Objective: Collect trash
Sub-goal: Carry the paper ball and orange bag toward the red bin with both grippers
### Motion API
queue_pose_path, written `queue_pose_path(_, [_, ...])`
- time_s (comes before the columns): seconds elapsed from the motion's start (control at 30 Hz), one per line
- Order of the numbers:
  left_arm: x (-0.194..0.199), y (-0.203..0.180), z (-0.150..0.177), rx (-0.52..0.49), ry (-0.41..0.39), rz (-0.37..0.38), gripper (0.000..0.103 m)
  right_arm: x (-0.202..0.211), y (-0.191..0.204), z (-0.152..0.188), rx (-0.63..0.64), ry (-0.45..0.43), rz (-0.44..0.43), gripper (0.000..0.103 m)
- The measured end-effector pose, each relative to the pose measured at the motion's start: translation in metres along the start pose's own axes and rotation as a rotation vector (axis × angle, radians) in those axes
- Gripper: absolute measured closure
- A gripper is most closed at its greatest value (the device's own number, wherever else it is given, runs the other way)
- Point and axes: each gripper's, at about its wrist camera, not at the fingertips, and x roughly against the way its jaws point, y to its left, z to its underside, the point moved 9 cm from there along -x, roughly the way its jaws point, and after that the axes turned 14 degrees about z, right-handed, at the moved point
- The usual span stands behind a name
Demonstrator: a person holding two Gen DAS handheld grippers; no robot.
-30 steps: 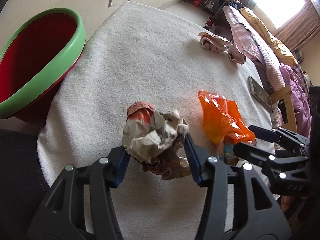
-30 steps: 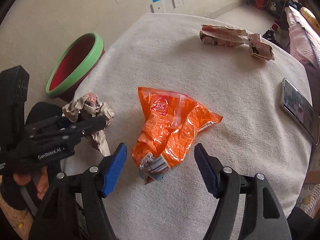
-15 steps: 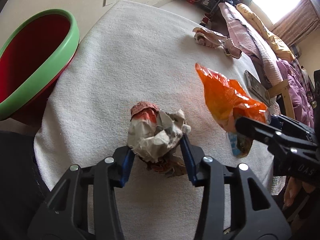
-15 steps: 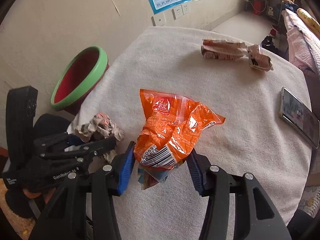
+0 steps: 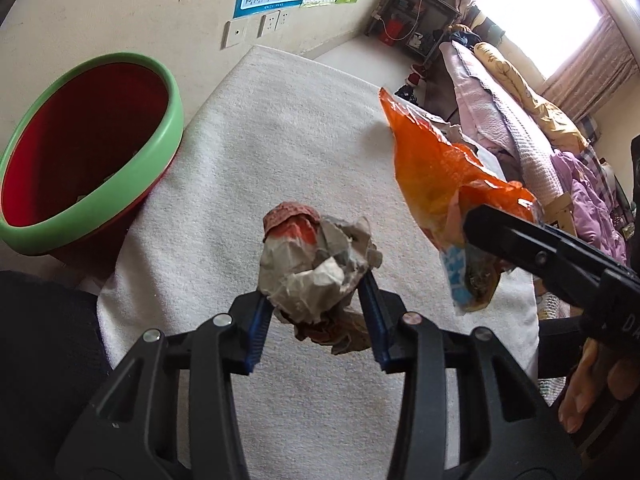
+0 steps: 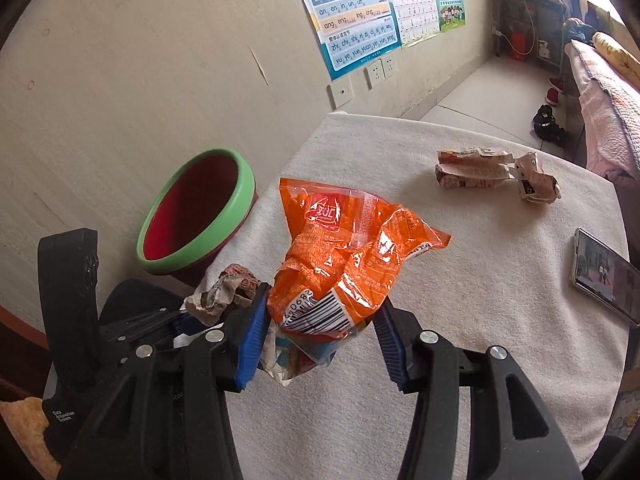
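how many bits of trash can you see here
3: crumpled paper wad in the left gripper, orange snack bag in the right gripper, torn wrapper lying on the table's far side.

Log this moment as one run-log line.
left gripper: shut on crumpled paper | right gripper: shut on orange snack bag | bin: waiting

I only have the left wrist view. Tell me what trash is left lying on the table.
Observer: One crushed paper wrapper lies on the white cloth at the far side; the orange bag blocks it from you.
Operator: Confirm the right grip on that bag.
Observer: The right fingers have just been closing; both press the bag's lower end, beside its barcode.
Operator: Report anything that isn't trash.
Observer: A phone, screen lit, lies near the table's right edge.
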Motion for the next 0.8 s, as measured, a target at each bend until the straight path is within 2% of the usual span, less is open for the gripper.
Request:
queue_pose_path(0.43, [0.009,0.006,-0.004,0.027,-0.027,-0.009,0.063,-0.002,0.011,0.001,0.017,0.0,-0.011,0.054])
queue_pose_path(0.8, [0.033,0.037,-0.02,0.084,-0.095,-0.061,0.063,-0.003,0.023,0.003,0.044,0.004,-0.027,0.054])
